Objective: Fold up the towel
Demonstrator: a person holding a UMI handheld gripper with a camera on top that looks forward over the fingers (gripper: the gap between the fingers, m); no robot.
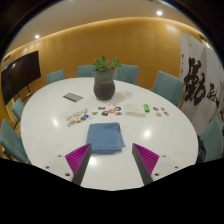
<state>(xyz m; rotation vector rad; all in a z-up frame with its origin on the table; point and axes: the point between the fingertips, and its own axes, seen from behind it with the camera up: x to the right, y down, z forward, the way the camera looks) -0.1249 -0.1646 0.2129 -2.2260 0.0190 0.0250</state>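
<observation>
A blue towel [104,137] lies folded into a small square on the white round table [45,125], just ahead of my fingers and a little toward the left one. My gripper [112,160] hovers above the near part of the table, open, with only bare tabletop between its magenta pads [78,157]. Neither finger touches the towel.
A potted plant [105,78] in a grey pot stands at the table's centre. Small items [110,111] lie scattered between plant and towel, a dark flat object [73,97] further left. Teal chairs [168,84] ring the table. A dark screen [20,72] hangs on the left wall.
</observation>
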